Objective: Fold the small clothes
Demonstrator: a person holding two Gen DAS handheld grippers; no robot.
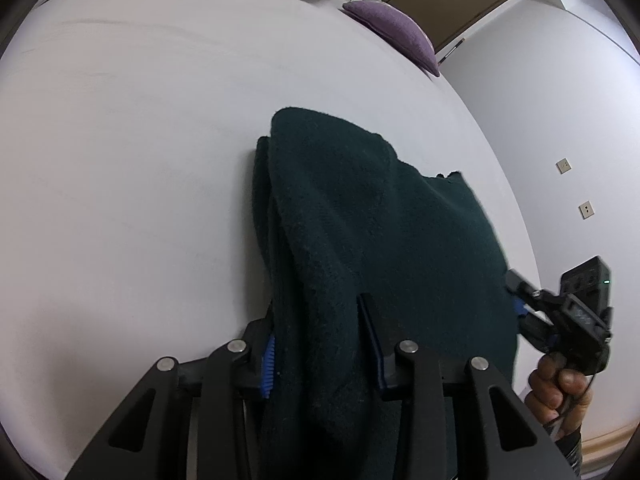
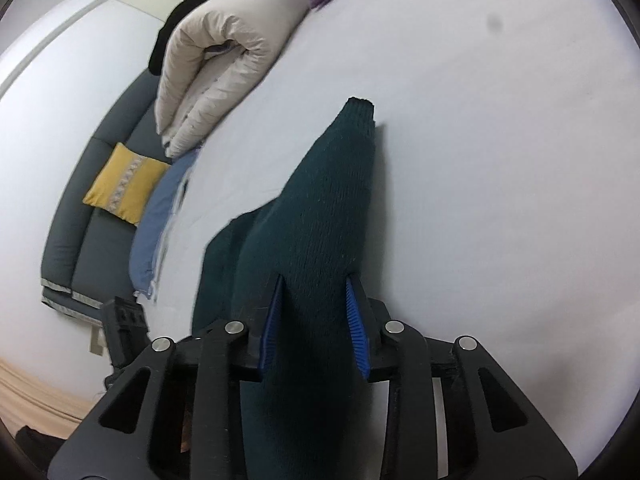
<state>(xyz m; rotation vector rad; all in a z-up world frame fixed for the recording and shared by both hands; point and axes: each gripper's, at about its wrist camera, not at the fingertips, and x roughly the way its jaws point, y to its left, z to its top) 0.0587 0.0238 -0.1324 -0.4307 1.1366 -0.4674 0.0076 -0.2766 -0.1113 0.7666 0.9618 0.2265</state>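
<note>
A dark green knitted garment (image 1: 360,208) lies bunched on the white bed sheet (image 1: 140,160). My left gripper (image 1: 318,304) is shut on its near end, the thick fold filling the gap between the blue pads. At the right edge of the left wrist view, a hand holds my right gripper (image 1: 520,308) against the garment's right side. In the right wrist view my right gripper (image 2: 316,280) is shut on a sleeve-like length of the garment (image 2: 332,200), which stretches away to a ribbed cuff (image 2: 360,102) resting on the sheet (image 2: 500,160).
A rolled beige duvet (image 2: 224,52) and a purple cushion (image 1: 396,28) sit at the far side of the bed. A blue pillow (image 2: 164,216) lies at the bed's edge. Beyond it stands a grey sofa (image 2: 80,240) with a yellow cushion (image 2: 124,184).
</note>
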